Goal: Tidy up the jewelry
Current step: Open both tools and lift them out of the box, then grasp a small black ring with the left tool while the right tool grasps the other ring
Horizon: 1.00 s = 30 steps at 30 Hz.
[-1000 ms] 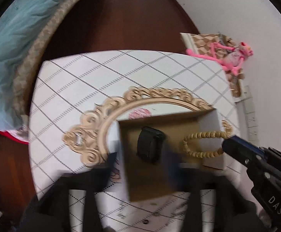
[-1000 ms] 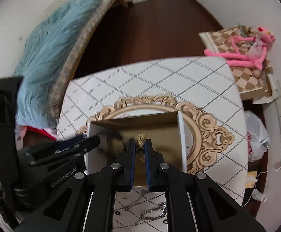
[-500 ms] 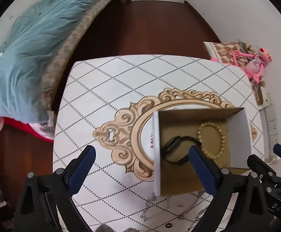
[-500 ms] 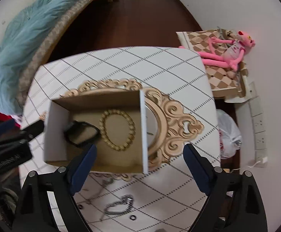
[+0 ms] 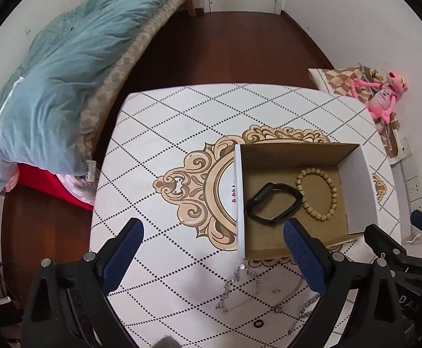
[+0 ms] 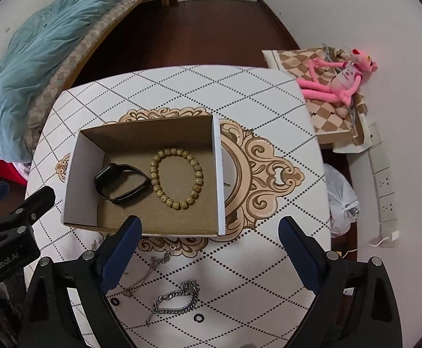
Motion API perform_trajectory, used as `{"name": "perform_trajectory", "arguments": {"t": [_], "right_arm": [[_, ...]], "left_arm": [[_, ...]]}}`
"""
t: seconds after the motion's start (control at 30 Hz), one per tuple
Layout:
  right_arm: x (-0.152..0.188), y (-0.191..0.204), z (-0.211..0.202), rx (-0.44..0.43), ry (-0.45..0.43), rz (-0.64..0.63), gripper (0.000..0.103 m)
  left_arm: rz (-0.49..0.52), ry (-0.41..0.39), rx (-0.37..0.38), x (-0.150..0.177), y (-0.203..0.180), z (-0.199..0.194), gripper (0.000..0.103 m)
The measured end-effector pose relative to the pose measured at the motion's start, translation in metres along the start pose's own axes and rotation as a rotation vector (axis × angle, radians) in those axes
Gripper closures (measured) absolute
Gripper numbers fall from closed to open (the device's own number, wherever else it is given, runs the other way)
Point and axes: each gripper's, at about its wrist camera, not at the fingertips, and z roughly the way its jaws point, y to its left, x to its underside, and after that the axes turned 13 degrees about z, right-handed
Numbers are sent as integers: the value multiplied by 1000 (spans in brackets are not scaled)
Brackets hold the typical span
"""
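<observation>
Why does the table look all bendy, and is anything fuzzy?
Left wrist view: the fisheye lens bows the white diamond-patterned table edges; the black watch band is sharp. Right wrist view: same bending, dark corners; the tan wooden bead bracelet looks crisp, no blur.

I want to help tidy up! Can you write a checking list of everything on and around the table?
Surface: white diamond-patterned table with gold scrollwork.
Job's things: cardboard box holds a black watch band and a beaded bracelet; silver chain bracelet, thin chains and small black rings lie outside.
Clutter: nothing seen.
Grippers: left gripper and right gripper, jaws open, empty.
Cables: white cable on the floor.
Surroundings: bed with blue blanket, pink plush toy, plastic bag.
</observation>
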Motion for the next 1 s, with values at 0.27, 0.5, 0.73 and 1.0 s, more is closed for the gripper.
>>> {"name": "perform_trajectory", "arguments": {"t": [0.27, 0.5, 0.73, 1.0], "right_arm": [[15, -3, -46, 7, -95, -9, 6], [34, -7, -96, -10, -179, -5, 7], [57, -4, -135, -31, -242, -12, 6], [80, -6, -151, -69, -248, 10, 6]], "left_arm": [[-9, -79, -28, 14, -1, -45, 5], [-24, -141, -24, 32, 2, -83, 5], [-24, -188, -34, 52, 3, -118, 5], [-64, -187, -45, 76, 13, -127, 5]]}}
